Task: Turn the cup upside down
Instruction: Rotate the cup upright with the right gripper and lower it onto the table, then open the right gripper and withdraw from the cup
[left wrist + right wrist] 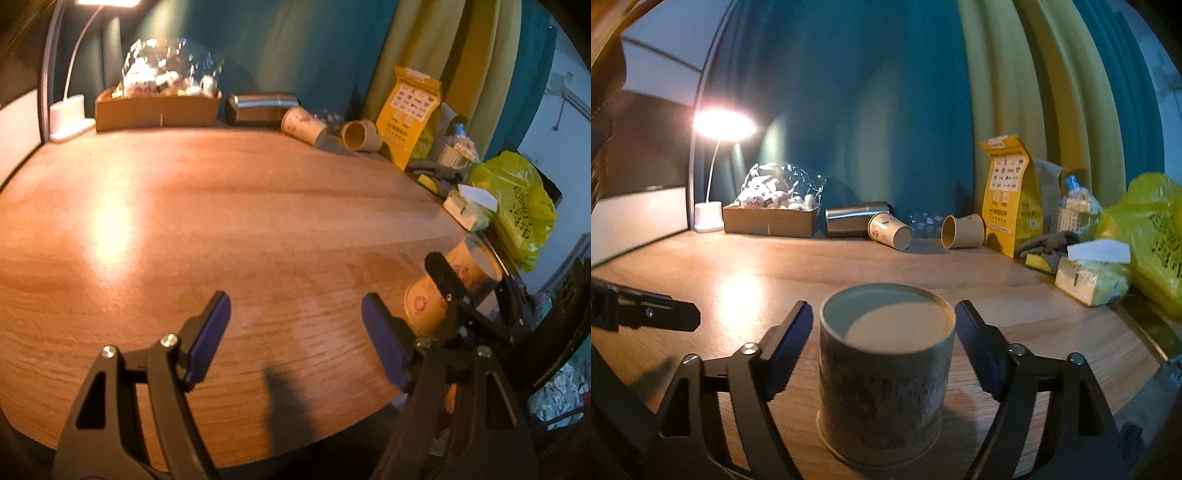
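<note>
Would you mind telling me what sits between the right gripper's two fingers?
The upside-down paper cup, base up, apart from both fingers, in the right wrist view.

A wide stretch of bare counter point(221, 229) fills the middle of the left wrist view, open from the near edge to the back wall. Along the upper edge stand a cardboard box point(157, 109), a lamp base point(68, 116), a steel tumbler point(258, 107) and two tipped paper cups point(304, 125). The upper right is crowded by a yellow bag point(408, 110), a tissue pack point(469, 208) and a green plastic bag point(521, 206). In the right wrist view the cup point(884, 373) stands rim-down between the spread fingers of the right hand-held gripper point(884, 325), with gaps on both sides.
</note>
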Action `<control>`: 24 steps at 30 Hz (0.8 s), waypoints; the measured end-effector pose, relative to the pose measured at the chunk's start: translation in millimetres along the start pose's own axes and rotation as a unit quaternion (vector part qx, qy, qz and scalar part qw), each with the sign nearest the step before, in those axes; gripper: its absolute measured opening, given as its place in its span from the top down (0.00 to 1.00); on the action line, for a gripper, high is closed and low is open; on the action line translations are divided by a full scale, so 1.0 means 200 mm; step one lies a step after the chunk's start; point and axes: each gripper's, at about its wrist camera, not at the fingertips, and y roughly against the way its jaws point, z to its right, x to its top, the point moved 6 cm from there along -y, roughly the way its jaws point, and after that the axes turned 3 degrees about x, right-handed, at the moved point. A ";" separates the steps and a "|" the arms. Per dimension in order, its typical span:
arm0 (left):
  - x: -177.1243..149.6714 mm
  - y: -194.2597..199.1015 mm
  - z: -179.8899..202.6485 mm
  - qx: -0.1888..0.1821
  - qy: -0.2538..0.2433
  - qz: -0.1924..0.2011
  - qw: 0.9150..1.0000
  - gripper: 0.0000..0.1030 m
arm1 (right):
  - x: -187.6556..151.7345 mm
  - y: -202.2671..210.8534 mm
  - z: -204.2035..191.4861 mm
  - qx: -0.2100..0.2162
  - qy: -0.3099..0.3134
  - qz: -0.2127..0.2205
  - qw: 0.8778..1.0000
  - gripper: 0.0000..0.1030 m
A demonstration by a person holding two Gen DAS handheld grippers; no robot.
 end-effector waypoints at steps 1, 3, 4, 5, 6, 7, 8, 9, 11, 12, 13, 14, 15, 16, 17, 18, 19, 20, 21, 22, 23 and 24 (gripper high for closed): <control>0.01 0.02 0.01 0.004 -0.005 0.008 1.000 0.23 | 0.01 0.00 0.00 -0.001 -0.004 -0.003 1.000 0.16; 0.03 0.06 0.01 0.008 -0.009 0.022 1.000 0.14 | 0.05 0.02 0.00 -0.003 -0.007 -0.004 1.000 0.16; 0.05 0.08 0.02 0.007 -0.009 0.029 1.000 0.13 | 0.07 0.04 0.01 -0.004 -0.009 -0.003 1.000 0.16; 0.06 0.11 0.04 0.005 -0.011 0.037 0.999 0.13 | 0.10 0.07 0.01 -0.006 -0.013 0.001 1.000 0.16; 0.07 0.13 0.05 0.004 -0.014 0.043 0.999 0.13 | 0.12 0.10 0.02 -0.008 -0.017 0.003 1.000 0.16; 0.08 0.18 0.08 0.004 -0.019 0.052 0.998 0.13 | 0.15 0.13 0.03 -0.009 -0.022 0.004 1.000 0.16; 0.09 0.21 0.09 0.004 -0.023 0.060 0.998 0.13 | 0.17 0.16 0.04 -0.010 -0.027 0.002 1.000 0.16; 0.10 0.26 0.12 0.003 -0.028 0.069 0.997 0.13 | 0.19 0.18 0.04 -0.011 -0.031 0.000 0.999 0.16; 0.12 0.33 0.16 0.001 -0.032 0.081 0.996 0.13 | 0.24 0.24 0.06 -0.010 -0.042 -0.008 0.999 0.16; 0.12 0.37 0.19 0.000 -0.033 0.087 0.996 0.13 | 0.27 0.27 0.06 -0.008 -0.045 -0.013 0.999 0.16; 0.13 0.40 0.20 -0.001 -0.034 0.090 0.995 0.13 | 0.28 0.29 0.06 -0.007 -0.046 -0.017 0.999 0.16; 0.13 0.44 0.22 0.002 -0.036 0.096 0.995 0.13 | 0.30 0.32 0.07 -0.007 -0.049 -0.021 0.999 0.16; 0.13 0.46 0.23 0.005 -0.037 0.100 0.994 0.13 | 0.32 0.35 0.07 -0.007 -0.050 -0.024 0.998 0.16; 0.13 0.49 0.24 0.007 -0.037 0.102 0.994 0.13 | 0.34 0.37 0.07 -0.004 -0.049 -0.027 0.998 0.16; 0.14 0.52 0.25 0.009 -0.036 0.104 0.994 0.13 | 0.35 0.39 0.07 -0.003 -0.049 -0.033 0.998 0.16; 0.13 0.55 0.26 0.009 -0.034 0.106 0.994 0.13 | 0.37 0.41 0.07 -0.005 -0.050 -0.036 0.998 0.16; 0.13 0.58 0.26 0.011 -0.032 0.109 0.993 0.13 | 0.38 0.43 0.07 -0.008 -0.052 -0.040 0.998 0.16; 0.13 0.62 0.27 0.014 -0.030 0.115 0.993 0.13 | 0.39 0.44 0.07 -0.008 -0.055 -0.042 0.998 0.16; 0.13 0.64 0.27 0.016 -0.030 0.119 0.992 0.13 | 0.40 0.47 0.07 -0.007 -0.057 -0.042 0.997 0.16; 0.12 0.67 0.27 0.020 -0.029 0.125 0.992 0.13 | 0.41 0.48 0.07 -0.008 -0.057 -0.044 0.997 0.16; 0.13 0.70 0.27 0.025 -0.029 0.130 0.991 0.13 | 0.42 0.50 0.07 -0.009 -0.057 -0.045 0.997 0.16; 0.12 0.72 0.27 0.028 -0.029 0.132 0.990 0.13 | 0.43 0.52 0.06 -0.007 -0.058 -0.044 0.997 0.16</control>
